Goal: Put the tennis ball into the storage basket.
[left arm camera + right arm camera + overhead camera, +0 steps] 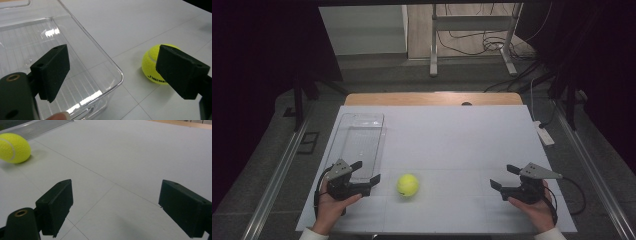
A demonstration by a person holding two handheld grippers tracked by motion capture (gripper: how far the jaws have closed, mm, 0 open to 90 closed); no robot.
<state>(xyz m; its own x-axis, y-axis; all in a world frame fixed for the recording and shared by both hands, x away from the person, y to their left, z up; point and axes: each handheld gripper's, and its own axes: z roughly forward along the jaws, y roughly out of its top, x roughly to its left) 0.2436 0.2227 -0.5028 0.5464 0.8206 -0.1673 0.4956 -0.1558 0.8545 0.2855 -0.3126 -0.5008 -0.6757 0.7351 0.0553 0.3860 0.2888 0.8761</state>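
Fuzzy yellow-green tennis ball [407,185] resting on the white table [462,145] near the front edge, left tool [365,175] just left of it, jaws apart and empty, clear rectangular plastic tray [343,131] behind, right tool [504,176] well apart, right, jaws wide, empty.

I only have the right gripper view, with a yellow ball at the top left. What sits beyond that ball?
Observer: A clear plastic bin, lying lengthwise on the table's left side.
Operator: Anything in it?
Observer: It looks empty in the left gripper view.
Operator: Where is the other gripper?
Observer: The left gripper hangs over the bin's near corner, jaws open, with nothing between them. The tennis ball lies just to its right, untouched.
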